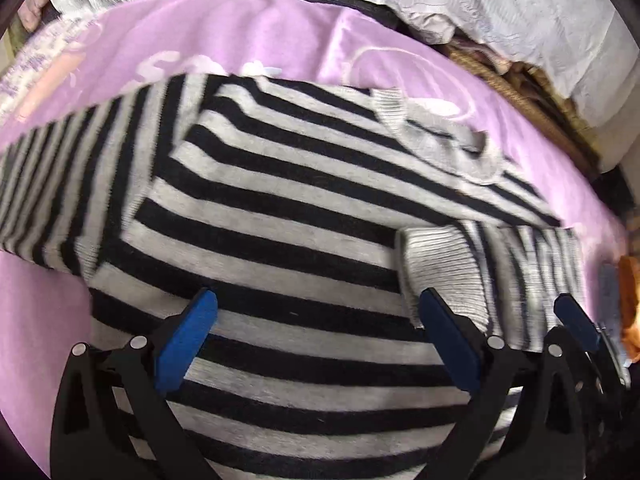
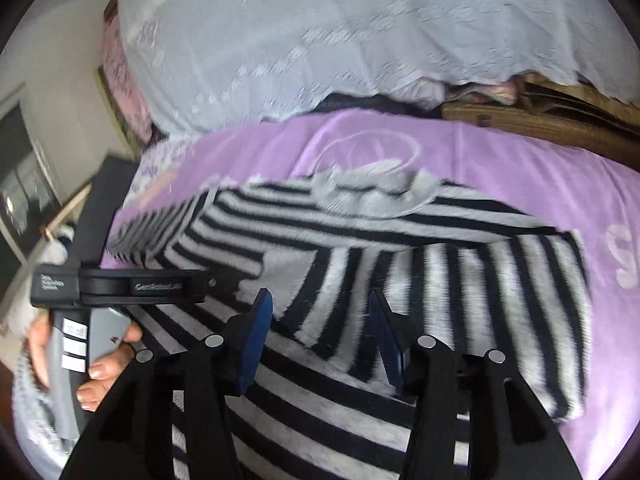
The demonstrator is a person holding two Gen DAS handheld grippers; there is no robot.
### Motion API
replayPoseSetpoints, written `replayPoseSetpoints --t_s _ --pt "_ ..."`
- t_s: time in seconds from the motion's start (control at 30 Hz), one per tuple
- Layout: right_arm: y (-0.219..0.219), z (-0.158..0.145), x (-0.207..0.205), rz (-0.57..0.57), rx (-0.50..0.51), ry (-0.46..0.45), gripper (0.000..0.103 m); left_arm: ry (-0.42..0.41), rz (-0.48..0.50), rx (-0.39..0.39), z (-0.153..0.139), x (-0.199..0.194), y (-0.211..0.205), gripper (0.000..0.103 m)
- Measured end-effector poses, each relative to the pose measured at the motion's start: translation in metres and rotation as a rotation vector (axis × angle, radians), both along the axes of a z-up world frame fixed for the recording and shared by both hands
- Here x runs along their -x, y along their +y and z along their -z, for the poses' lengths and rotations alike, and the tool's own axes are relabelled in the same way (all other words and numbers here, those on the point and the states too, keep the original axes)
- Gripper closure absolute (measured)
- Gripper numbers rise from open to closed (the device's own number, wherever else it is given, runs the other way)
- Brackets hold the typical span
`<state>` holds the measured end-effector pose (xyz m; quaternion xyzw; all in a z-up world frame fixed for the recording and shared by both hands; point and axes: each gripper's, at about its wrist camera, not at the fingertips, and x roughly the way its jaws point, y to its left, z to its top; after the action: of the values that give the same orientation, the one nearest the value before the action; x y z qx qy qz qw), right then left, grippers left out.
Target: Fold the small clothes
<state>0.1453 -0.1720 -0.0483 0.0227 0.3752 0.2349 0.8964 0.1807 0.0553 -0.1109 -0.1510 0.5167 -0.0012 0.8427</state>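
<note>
A black-and-grey striped sweater (image 1: 280,208) lies on a lilac blanket (image 1: 240,36), both sleeves folded across its body. In the left wrist view the left gripper (image 1: 316,312) hovers over the sweater's lower body, jaws spread wide with nothing between them. A grey ribbed cuff (image 1: 444,264) lies at 1 o'clock from it. The right gripper (image 2: 320,320) stands over the folded right sleeve (image 2: 460,296), jaws parted and empty. At 8 o'clock in that view, a hand (image 2: 100,364) holds the left gripper's handle.

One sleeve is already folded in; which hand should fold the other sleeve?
Left. The left tool, open, hovers nearer the spread sleeve; the right tool sits over the folded sleeve.
</note>
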Motion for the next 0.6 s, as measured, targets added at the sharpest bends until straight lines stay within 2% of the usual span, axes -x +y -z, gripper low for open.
replayPoseSetpoints --t_s 0.13,0.2,0.33,0.4,0.43,0.5,0.6 --pt "-0.045 -0.012 0.005 0.122 -0.034 -0.044 0.052 0.010 0.041 0.152 -0.001 0.002 0.000 0.005" --pt "-0.062 -0.012 0.007 0.160 -0.038 -0.055 0.052 0.013 0.038 0.203 -0.005 0.006 -0.001 0.008" --pt "-0.088 -0.008 0.006 0.208 -0.067 -0.052 0.054 -0.031 0.052 0.227 -0.021 0.016 -0.008 0.009" --pt "-0.090 -0.003 0.002 0.209 -0.078 -0.036 0.061 -0.032 0.079 0.262 -0.024 0.019 -0.016 0.011" --pt "-0.089 -0.001 0.001 0.204 -0.073 -0.034 0.063 -0.027 0.094 0.277 -0.024 0.020 -0.021 0.013" --pt "-0.087 0.001 0.002 0.205 -0.048 -0.041 0.067 0.001 0.136 0.289 -0.021 0.021 -0.033 0.025" --pt "-0.094 0.002 0.001 0.222 -0.066 -0.036 0.067 0.063 0.173 0.323 -0.004 0.020 -0.049 0.029"
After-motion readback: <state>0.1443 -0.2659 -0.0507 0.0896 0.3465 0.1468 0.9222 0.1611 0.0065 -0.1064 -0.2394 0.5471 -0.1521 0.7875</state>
